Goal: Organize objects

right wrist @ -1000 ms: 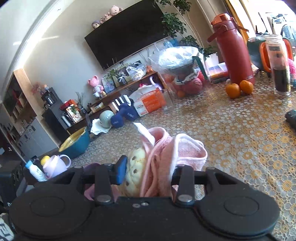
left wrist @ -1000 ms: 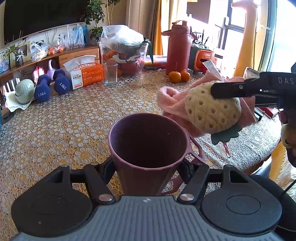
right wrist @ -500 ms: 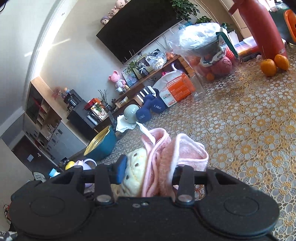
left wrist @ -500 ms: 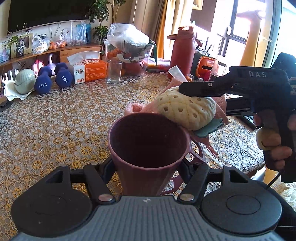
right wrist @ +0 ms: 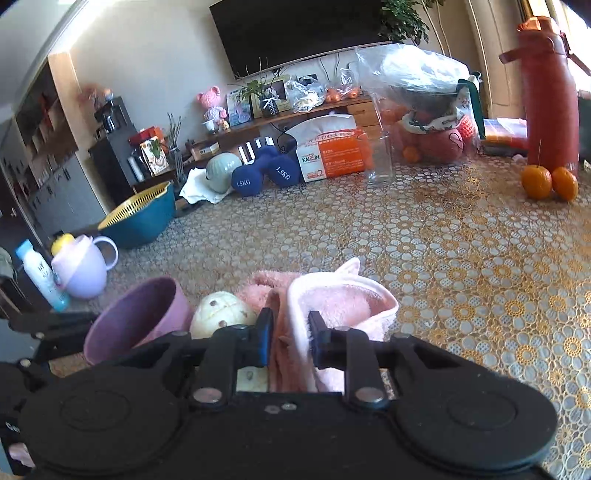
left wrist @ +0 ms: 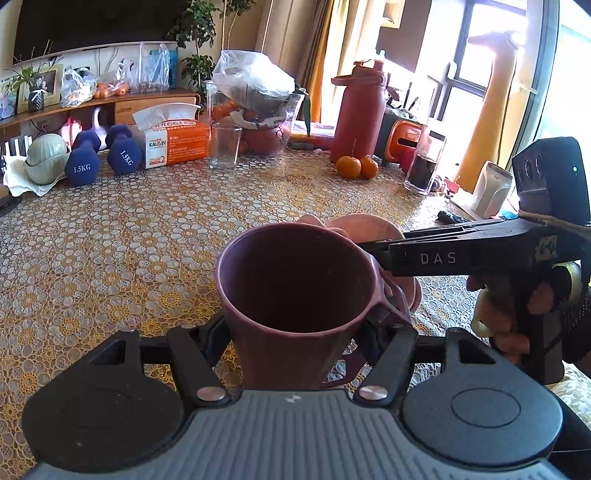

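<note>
The left gripper [left wrist: 301, 332] clamps an upright, empty purple mug [left wrist: 295, 291], while the right gripper [right wrist: 290, 338] pinches a fluffy pink towel [right wrist: 332, 299] with a cream pineapple-shaped patch [right wrist: 221, 319], held just beside the mug's rim. Below lies a table [left wrist: 129, 240] covered in gold floral lace, with blue dumbbells [left wrist: 101, 155], a tissue box [left wrist: 173, 142] and two oranges [left wrist: 356, 167] at its far edge.

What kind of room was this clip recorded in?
Most likely a home living room: a wall-mounted television above a long wooden media shelf, and a lace-covered table cluttered with dumbbells and a tissue box.
</note>
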